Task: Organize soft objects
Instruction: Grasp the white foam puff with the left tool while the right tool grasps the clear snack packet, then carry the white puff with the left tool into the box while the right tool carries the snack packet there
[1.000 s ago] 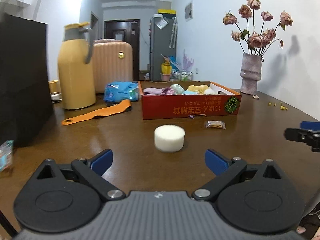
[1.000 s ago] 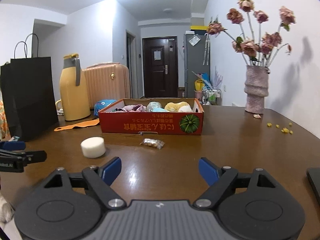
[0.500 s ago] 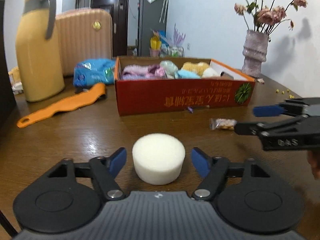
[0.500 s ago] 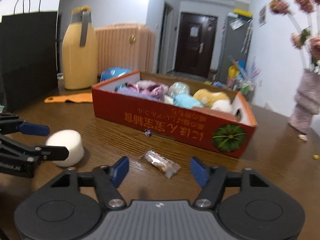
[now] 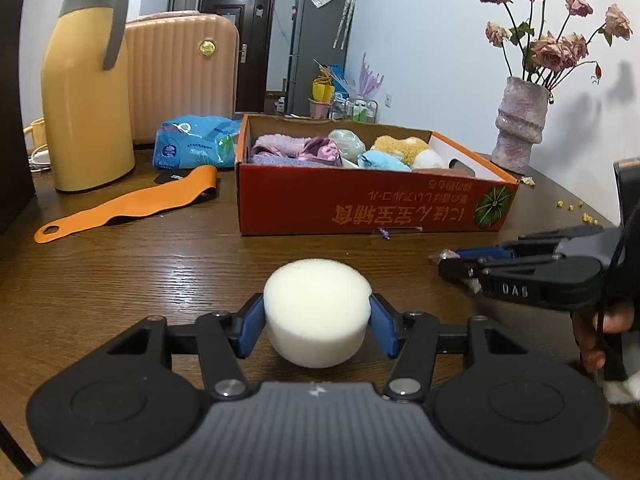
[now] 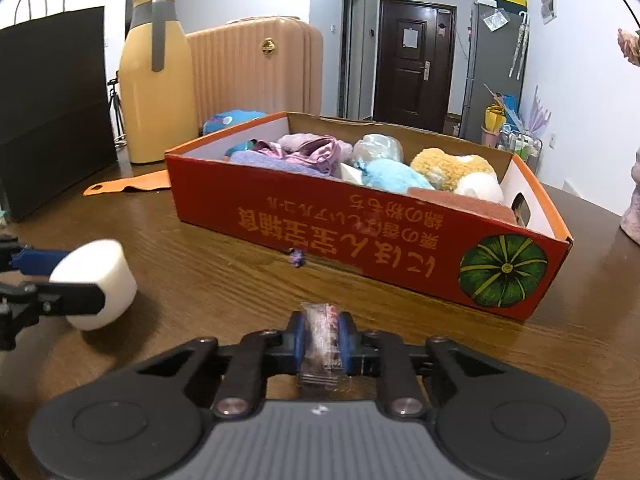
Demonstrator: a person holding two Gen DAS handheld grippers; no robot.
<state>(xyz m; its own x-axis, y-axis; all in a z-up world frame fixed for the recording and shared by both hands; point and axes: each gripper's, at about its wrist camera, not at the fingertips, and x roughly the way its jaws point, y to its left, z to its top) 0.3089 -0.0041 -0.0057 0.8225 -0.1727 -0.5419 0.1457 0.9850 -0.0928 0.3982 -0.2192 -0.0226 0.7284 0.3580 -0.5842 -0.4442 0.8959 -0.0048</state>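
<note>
My left gripper (image 5: 317, 326) is shut on a white round sponge (image 5: 316, 312) that rests on the brown table; the sponge also shows in the right wrist view (image 6: 96, 280). My right gripper (image 6: 322, 338) is shut on a small clear snack packet (image 6: 322, 344) lying on the table, and it shows from the side in the left wrist view (image 5: 472, 266). A red cardboard box (image 5: 372, 208) holding several soft toys and cloths stands just beyond both grippers; it also shows in the right wrist view (image 6: 360, 232).
A yellow thermos jug (image 5: 88, 92), an orange strap (image 5: 124, 208) and a blue packet (image 5: 196, 140) lie at the back left. A black paper bag (image 6: 52, 104) stands at the left. A vase of dried roses (image 5: 520, 124) stands at the back right.
Both grippers moved forward and closed. The left one went from open around the sponge to shut on it. The right one closed on the snack packet.
</note>
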